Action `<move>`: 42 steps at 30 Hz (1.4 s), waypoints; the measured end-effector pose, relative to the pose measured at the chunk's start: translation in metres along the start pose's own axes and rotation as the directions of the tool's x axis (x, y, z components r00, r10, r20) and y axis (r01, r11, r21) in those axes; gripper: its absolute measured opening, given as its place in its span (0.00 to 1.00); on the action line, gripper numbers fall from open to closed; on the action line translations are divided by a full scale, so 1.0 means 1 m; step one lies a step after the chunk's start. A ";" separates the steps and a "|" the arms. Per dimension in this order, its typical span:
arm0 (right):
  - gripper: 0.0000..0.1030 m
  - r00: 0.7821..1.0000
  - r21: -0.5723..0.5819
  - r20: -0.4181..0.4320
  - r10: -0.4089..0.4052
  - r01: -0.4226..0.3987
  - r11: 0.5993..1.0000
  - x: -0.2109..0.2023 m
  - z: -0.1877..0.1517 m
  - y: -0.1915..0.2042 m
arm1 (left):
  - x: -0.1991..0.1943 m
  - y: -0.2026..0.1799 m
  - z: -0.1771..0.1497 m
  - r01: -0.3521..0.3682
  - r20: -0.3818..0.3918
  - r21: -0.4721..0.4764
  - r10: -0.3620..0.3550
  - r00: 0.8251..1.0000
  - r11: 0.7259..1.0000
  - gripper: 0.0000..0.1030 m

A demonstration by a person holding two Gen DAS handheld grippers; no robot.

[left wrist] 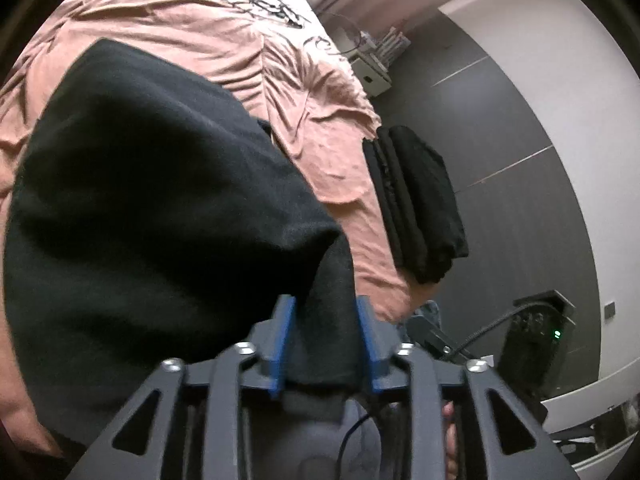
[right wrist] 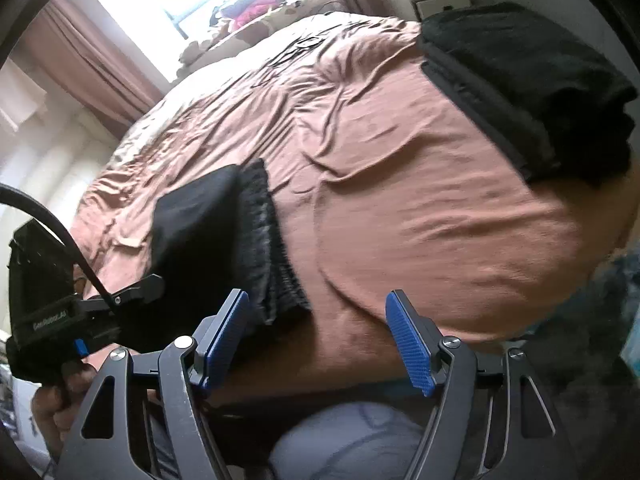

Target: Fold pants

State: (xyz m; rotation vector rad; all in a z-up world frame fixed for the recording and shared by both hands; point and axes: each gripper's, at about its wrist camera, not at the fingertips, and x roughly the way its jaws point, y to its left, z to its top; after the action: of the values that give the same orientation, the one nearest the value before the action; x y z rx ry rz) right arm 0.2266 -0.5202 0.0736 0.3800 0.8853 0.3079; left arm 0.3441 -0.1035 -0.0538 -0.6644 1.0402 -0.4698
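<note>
1. Our left gripper [left wrist: 326,320] has its blue pads partly apart, and a fold of the black pants [left wrist: 160,200] sits between them; we cannot tell whether the pads press the cloth.
2. Our right gripper [right wrist: 316,336] stands wide open with nothing between its pads, over the near edge of the bed [right wrist: 400,200].
3. We see the black pants [right wrist: 208,232] lying folded on the pinkish-brown bed cover, their ribbed edge just beyond the right gripper's left pad.
4. We see a stack of folded dark garments [right wrist: 532,88] at the far right edge of the bed, well apart from the pants.
5. We see a hand [right wrist: 60,404] holding the left gripper's handle at the lower left of the right wrist view.
</note>
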 end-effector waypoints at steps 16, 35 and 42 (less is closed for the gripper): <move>0.55 0.967 -0.029 -0.106 0.230 -0.234 0.972 0.060 0.013 0.019 | -0.076 0.082 0.002 -0.161 0.152 -0.134 0.181 0.972 0.978 0.51; 0.49 0.850 0.086 -0.292 0.439 -0.434 0.897 0.184 0.098 0.015 | -0.079 0.165 0.009 -0.222 0.131 -0.253 0.260 0.957 0.942 0.51; 0.40 0.814 0.140 -0.333 0.476 -0.456 0.879 0.241 0.127 0.017 | -0.065 0.180 0.020 -0.235 0.109 -0.267 0.271 0.956 0.935 0.51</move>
State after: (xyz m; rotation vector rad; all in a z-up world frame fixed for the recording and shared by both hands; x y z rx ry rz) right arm 0.4701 -0.4300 -0.0120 0.6066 1.1561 0.8334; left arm 0.3424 0.0725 -0.1318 -0.7642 1.0397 -0.0619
